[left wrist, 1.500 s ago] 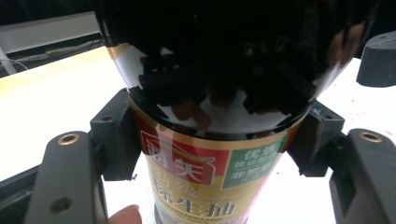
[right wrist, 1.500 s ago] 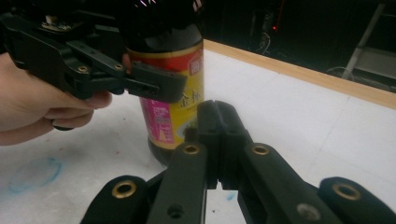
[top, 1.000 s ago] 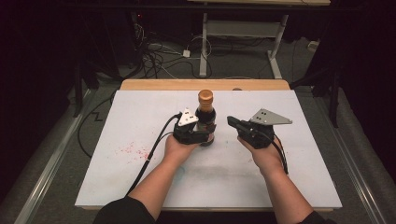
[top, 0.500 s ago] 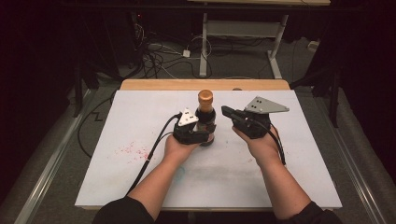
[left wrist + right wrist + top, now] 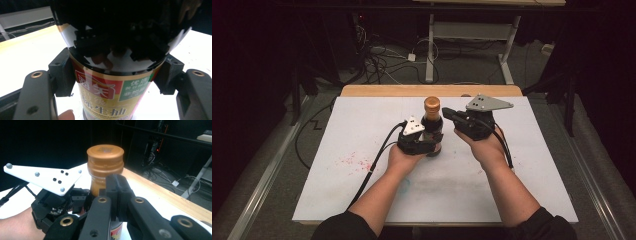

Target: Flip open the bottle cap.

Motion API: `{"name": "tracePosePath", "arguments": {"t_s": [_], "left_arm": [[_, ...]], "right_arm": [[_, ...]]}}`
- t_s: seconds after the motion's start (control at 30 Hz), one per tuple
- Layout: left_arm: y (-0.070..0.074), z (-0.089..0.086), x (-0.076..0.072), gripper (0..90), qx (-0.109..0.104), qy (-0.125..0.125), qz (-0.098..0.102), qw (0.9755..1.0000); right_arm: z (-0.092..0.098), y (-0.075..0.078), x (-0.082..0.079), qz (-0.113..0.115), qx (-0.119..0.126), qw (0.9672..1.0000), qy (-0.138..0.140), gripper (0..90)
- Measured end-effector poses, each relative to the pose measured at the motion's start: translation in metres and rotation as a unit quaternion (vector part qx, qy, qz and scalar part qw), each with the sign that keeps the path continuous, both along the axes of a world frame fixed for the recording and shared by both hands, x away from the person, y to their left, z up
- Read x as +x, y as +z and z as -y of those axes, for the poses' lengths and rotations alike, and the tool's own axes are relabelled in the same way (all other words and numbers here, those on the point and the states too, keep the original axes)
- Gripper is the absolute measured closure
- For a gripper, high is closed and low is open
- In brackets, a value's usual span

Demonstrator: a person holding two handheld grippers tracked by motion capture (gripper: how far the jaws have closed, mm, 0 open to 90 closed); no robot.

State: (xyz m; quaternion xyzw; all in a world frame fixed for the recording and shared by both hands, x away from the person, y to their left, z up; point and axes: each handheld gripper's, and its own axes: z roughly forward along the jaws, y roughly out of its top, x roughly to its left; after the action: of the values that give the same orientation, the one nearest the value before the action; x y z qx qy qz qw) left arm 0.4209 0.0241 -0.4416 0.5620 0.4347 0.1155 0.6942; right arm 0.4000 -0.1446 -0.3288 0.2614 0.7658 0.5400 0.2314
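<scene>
While left gripper (image 5: 432,142) clamps bottle (image 5: 431,120), right gripper (image 5: 448,114) beside neck

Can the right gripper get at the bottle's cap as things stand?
Probably yes: the cap stands bare above the left gripper, but the right gripper sits shut beside the neck and must open first.

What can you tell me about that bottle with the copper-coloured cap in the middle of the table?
The bottle stands upright on the white table. It looks like dark, glossy glass with a narrow neck and a copper-coloured screw cap. A gold, red and green label with Chinese characters wraps its body. The left gripper clamps its body from both sides. The right gripper, jaws shut, is beside the neck; whether it touches is unclear.
</scene>
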Motion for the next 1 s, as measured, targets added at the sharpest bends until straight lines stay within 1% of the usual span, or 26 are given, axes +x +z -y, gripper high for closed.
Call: {"name": "tracePosePath", "arguments": {"t_s": [0.03,0.07,0.1,0.37,0.4,0.43,0.47,0.57,0.6,0.63,0.67,0.83,0.87,0.9,1.0], "left_arm": [[0.000,0.000,0.000,28.8,0.000,0.000,0.000,1.0000],[-0.001,-0.004,-0.001,28.7,0.031,-0.015,0.004,0.9994],[0.000,0.000,0.000,28.7,-0.001,0.001,0.000,1.0000],[-0.001,0.001,0.000,28.8,-0.001,0.002,0.002,1.0000],[-0.002,-0.004,-0.001,28.8,0.031,-0.013,0.007,0.9994],[-0.001,0.000,-0.001,28.7,0.003,0.001,0.003,1.0000],[-0.001,0.001,-0.001,28.8,0.000,0.003,0.003,1.0000],[-0.001,0.001,-0.001,28.8,0.000,0.003,0.003,1.0000],[-0.002,-0.004,-0.001,28.9,0.036,-0.013,0.009,0.9992],[-0.002,-0.004,-0.001,28.9,0.036,-0.013,0.009,0.9992],[-0.001,0.001,-0.001,28.9,-0.002,0.004,0.004,1.0000],[-0.001,0.001,-0.001,29.0,0.001,0.004,0.005,1.0000],[-0.002,-0.003,-0.002,29.0,0.037,-0.012,0.010,0.9992],[-0.002,-0.004,-0.002,29.0,0.040,-0.013,0.011,0.9991],[-0.002,-0.004,-0.002,29.0,0.040,-0.012,0.011,0.9991]], "right_arm": [[-0.001,0.001,0.000,-0.001,0.000,1.0000,0.001,90.0],[-0.002,0.002,0.001,0.000,-0.001,1.0000,0.002,90.0],[-0.002,0.002,0.001,0.000,-0.002,1.0000,0.003,90.0],[-0.006,0.006,0.001,-0.003,-0.007,1.0000,0.005,90.0],[-0.006,0.007,0.001,-0.004,-0.007,1.0000,0.005,90.0],[-0.007,0.008,0.001,-0.003,-0.009,0.9999,0.007,90.0],[-0.008,0.008,0.001,-0.003,-0.009,0.9999,0.006,90.0],[-0.008,0.009,0.001,-0.004,-0.011,0.9999,0.006,90.0],[-0.008,0.009,0.001,-0.005,-0.012,0.9999,0.005,90.0],[-0.008,0.010,0.001,-0.006,-0.012,0.9999,0.005,90.0],[-0.008,0.010,0.001,-0.006,-0.013,0.9999,0.005,90.0],[-0.008,0.012,0.000,-0.007,-0.018,0.9998,0.006,90.0],[-0.009,0.012,0.000,-0.007,-0.018,0.9998,0.005,90.0],[-0.009,0.013,0.000,-0.008,-0.018,0.9998,0.004,90.0],[-0.009,0.014,0.000,-0.008,-0.021,0.9997,0.004,90.0]]}}
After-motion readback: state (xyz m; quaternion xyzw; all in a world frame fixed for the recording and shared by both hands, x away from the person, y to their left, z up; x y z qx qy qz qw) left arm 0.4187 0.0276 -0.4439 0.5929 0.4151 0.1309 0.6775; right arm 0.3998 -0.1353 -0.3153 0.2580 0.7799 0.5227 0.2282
